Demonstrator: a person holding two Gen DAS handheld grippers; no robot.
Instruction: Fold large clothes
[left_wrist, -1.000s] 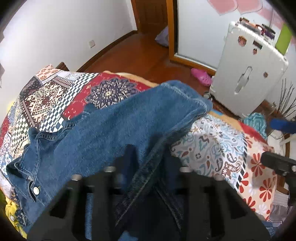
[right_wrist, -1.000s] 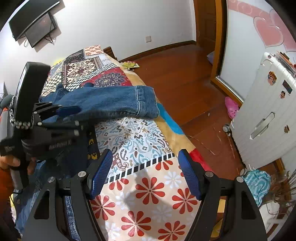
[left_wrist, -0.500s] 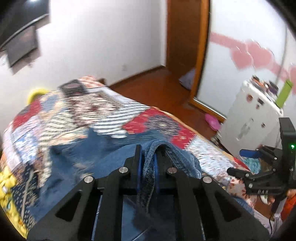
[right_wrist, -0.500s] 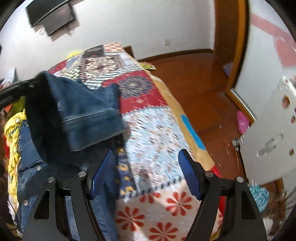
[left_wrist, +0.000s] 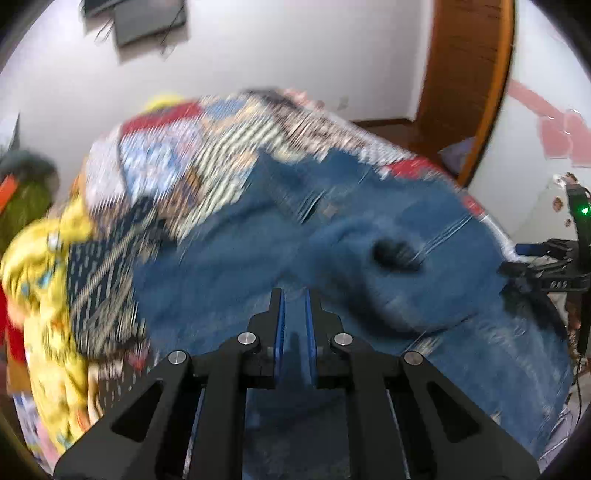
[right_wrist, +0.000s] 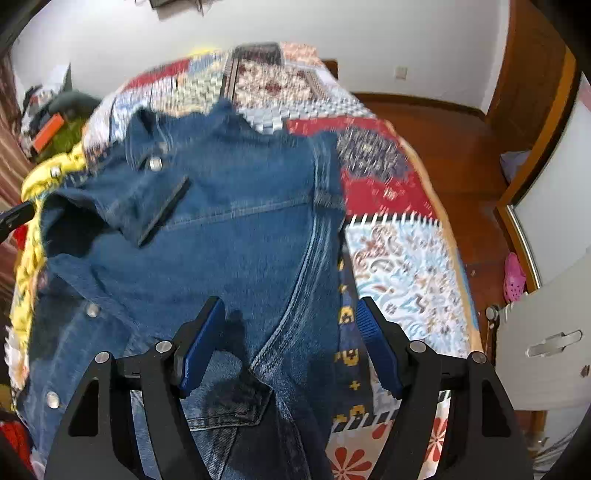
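1. Two grippers work one denim jacket (right_wrist: 236, 229), which fills the centre of both views, spread over the patchwork bedspread (right_wrist: 399, 251).
2. My left gripper (left_wrist: 293, 321) has its jaws nearly closed, pinching a denim fold.
3. My right gripper (right_wrist: 290, 343) hovers spread wide, gripping nothing.

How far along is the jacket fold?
Done: one sleeve lies folded across the denim jacket on the bed. In hand: nothing clear; the left gripper is nearly shut over the denim, the right gripper open above it. Left: remaining folds.
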